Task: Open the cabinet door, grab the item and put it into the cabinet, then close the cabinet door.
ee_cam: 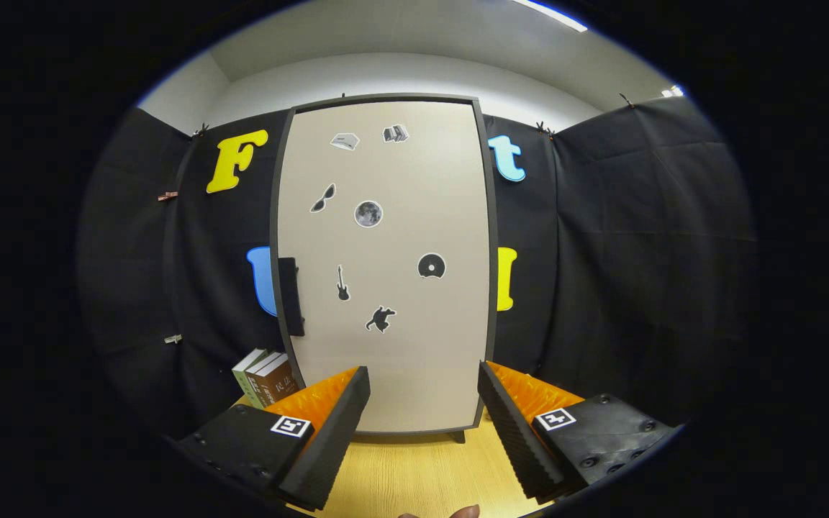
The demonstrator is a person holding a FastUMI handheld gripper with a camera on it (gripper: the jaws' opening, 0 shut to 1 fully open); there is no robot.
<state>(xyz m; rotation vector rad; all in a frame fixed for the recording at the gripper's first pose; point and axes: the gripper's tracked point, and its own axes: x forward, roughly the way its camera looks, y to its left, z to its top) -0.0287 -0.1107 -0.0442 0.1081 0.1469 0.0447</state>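
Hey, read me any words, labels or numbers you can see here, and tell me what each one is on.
Books beside the cabinet door: spine print too small to read.
Door stickers: pictures, no words.
Gripper, open before the door: square code markers, no text.

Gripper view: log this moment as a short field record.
cabinet door: shut, stickers on its face
handle: dark, on the door's left edge
books: standing beside the cabinet's lower left corner
table: wooden, carries the cabinet
gripper: open, fingers apart, holding nothing, facing the door
task stage: door not yet opened
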